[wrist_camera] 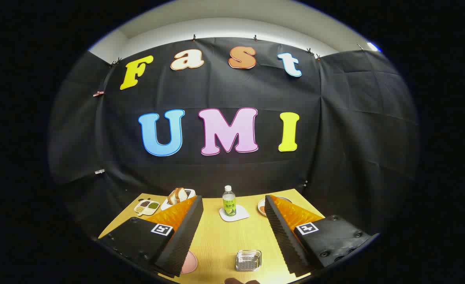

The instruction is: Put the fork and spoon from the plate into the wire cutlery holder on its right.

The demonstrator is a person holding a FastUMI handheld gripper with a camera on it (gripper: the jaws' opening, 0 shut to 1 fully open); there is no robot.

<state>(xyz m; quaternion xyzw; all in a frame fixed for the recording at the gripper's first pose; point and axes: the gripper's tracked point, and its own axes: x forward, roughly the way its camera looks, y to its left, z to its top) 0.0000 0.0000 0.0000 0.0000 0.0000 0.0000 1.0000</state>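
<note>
Holding my gripper high above the wooden table, I keep the jaws wide apart, and nothing is between them. Just ahead, between the two fingers at about 6 o'clock, stands the wire cutlery holder; I cannot tell if anything is inside it. To its left, at 7 o'clock, the edge of a pink plate peeps out from behind my left finger. The fork and spoon I cannot make out from here. Farther away, at 12 o'clock, a bottle stands on a white coaster, with bread at 11 o'clock. I judge the task is hardly begun: both pieces are left to move.
</note>
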